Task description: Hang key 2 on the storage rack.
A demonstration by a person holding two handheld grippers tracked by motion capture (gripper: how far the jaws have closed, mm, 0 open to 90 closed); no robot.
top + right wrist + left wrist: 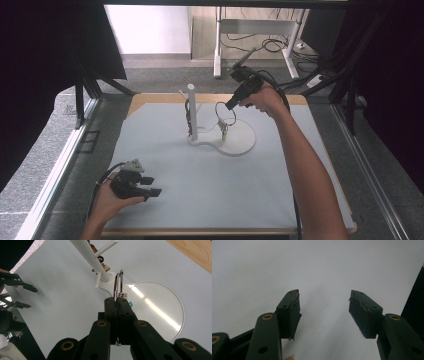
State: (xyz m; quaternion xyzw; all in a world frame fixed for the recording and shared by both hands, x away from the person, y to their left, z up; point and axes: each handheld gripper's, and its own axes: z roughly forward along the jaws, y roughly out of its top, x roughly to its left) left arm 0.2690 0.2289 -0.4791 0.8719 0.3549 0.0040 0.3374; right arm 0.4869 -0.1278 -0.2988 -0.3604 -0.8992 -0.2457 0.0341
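A white stand has an upright post (191, 107) with thin pegs and a round flat base (244, 140) on the pale mat. My right gripper (228, 106) hovers over that base, shut on a metal key ring (117, 285) whose small charms (222, 129) dangle just above the base. A dark bunch (188, 120) hangs on the post. In the right gripper view the jaws (117, 299) pinch the ring's lower edge, with the post (87, 257) beyond. My left gripper (156, 186) rests at the near left of the mat, open (324, 292) with nothing between its fingers.
The pale mat (210, 190) covers a wooden table (150, 97) framed by metal rails. A desk's legs and loose cables (270, 45) stand on the floor beyond. Dark curtains hang at both sides.
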